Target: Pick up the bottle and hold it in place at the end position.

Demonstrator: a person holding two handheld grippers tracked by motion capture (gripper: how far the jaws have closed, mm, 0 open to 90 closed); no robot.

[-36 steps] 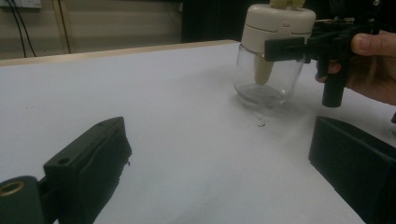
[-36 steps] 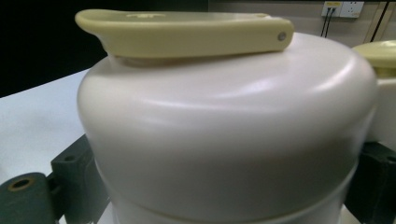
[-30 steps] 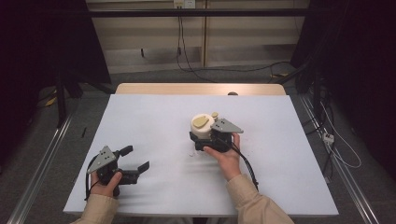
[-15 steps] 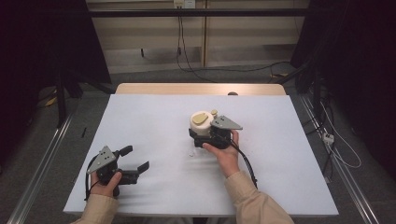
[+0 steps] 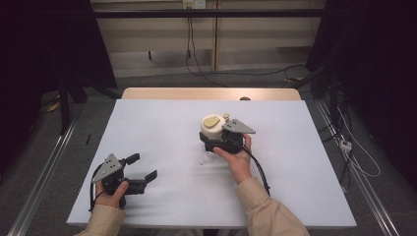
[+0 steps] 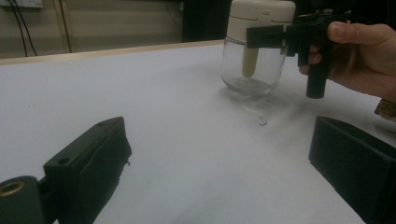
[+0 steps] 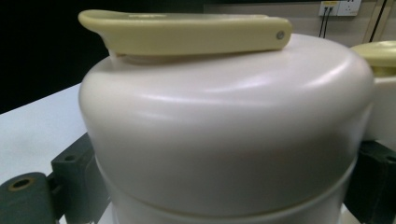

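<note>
Your white table (image 5: 295, 162) carries one glass jar (image 6: 252, 70) with a cream lid (image 5: 212, 129) and yellowish flip tab (image 7: 187, 32), standing upright near the middle, a little toward the far edge. Your right gripper (image 5: 216, 140) clamps that jar just under the lid, a jaw pressed on either side. Your left gripper (image 5: 142, 169) rests near the near-left corner, well apart from the jar, jaws spread wide with nothing between them.
</note>
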